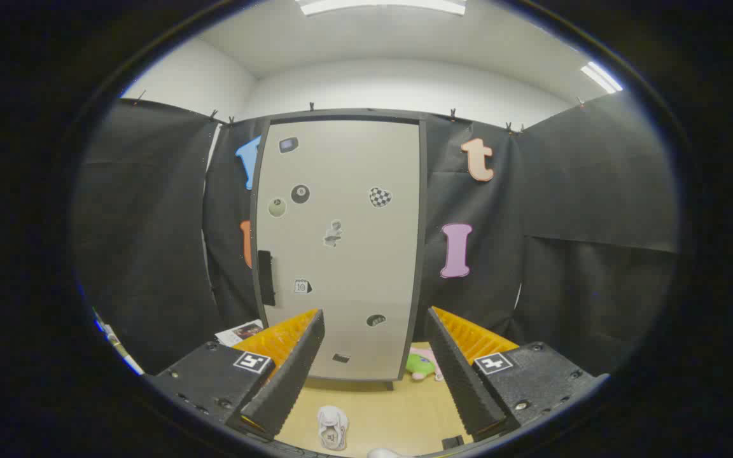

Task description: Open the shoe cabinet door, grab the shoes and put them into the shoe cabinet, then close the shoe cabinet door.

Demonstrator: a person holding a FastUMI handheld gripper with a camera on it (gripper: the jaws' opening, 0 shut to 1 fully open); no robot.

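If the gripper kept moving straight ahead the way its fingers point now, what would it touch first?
Probably the closed pale grey cabinet door with stickers, straight beyond the open gripper. The small white shoe lies lower, on the wooden floor, likely beneath that line.

One cabinet (pixel 341 248), door shut; two shoes (pixel 333 427); one plush toy (pixel 422 364).
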